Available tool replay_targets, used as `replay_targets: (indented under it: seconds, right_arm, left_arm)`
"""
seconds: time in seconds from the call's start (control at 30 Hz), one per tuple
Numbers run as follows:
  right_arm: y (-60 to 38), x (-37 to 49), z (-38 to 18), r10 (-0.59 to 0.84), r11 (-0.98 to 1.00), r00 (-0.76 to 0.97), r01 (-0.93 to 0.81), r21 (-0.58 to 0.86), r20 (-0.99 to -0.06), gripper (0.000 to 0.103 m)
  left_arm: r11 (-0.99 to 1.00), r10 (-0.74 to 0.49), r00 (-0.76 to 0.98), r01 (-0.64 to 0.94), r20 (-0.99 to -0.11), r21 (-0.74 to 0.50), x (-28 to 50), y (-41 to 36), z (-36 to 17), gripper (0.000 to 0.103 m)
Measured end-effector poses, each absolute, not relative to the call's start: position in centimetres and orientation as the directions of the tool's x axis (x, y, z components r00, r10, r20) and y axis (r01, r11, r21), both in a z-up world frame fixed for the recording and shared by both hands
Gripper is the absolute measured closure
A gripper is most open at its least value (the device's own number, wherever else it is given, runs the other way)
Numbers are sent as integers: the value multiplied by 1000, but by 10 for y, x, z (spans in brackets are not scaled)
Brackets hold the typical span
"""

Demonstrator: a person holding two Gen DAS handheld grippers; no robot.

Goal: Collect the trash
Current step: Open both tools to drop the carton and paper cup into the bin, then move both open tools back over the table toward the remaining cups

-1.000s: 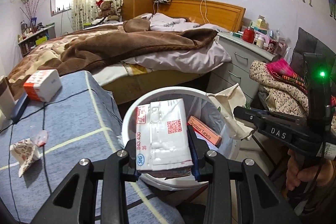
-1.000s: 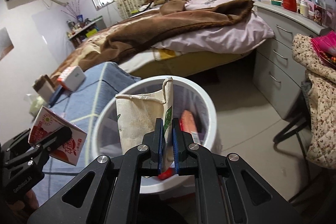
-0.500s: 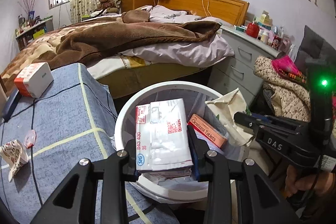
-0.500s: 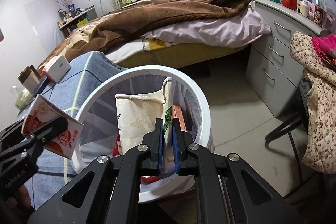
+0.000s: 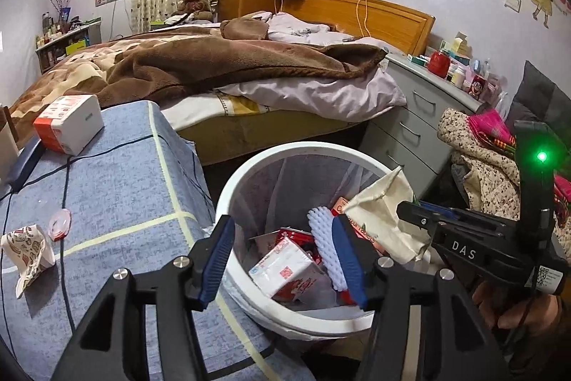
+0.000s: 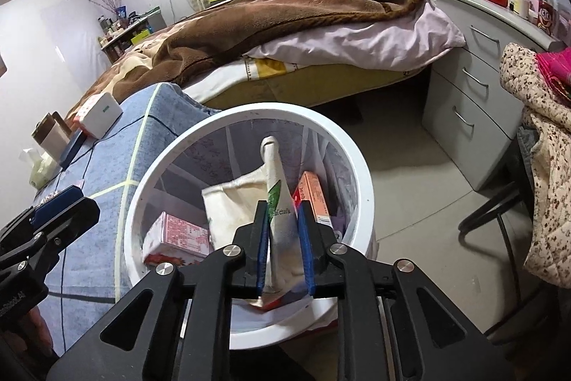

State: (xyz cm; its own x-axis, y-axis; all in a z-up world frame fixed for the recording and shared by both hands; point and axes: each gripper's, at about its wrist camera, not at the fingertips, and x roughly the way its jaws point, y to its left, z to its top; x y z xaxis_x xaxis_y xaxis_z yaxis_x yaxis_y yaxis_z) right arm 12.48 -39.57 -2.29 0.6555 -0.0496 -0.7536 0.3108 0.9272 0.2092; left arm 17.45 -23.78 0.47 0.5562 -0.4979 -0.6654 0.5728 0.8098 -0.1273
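- Your left gripper (image 5: 282,259) hangs over the near left rim of the white bin (image 5: 228,195). Its jaws have just been opening and now stand spread, with nothing pinched between them.
- The red-and-white carton (image 5: 285,268) lies loose inside the bin, below the gap between those jaws, on top of other rubbish.
- Your right gripper (image 6: 283,238) is over the near side of the same bin. Its jaws have just been opening and stand a little apart. The cream paper bag (image 6: 246,202) stands between them; whether the blue pads (image 6: 305,238) touch it, you cannot tell from these views.
- The bag leans upright in the bin, its top corner pointing to the far rim. An orange tablet box (image 6: 314,199) sits just right of it against the wall of the bin.
- A pink-and-white box (image 6: 176,232) lies at the left of the bin floor in the right wrist view.
- On the blue cloth-covered table (image 5: 117,188) left of the bin lie a crumpled paper wrapper (image 5: 26,250) at the near left edge, a small round clear lid (image 5: 60,223) just right of it, and a white-and-orange box (image 5: 67,123) farther back.
- Your right hand (image 5: 517,309) grips the handle of its tool at the near right.
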Motion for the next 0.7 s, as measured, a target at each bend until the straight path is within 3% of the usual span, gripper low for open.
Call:
replay_targets:
  seconds: [0.17,0.7]
  right_arm:
    - [-392,122,-18,-47,929,673,301,215,-738,65]
    - [-365,127,-5,-14,936,716,255,242,-698,65]
  left_arm:
    - [817,-495,568,562,-657,-130,175,-227,9,44]
    - [851,-468,632,510,-618,-125,170,-183,25,42]
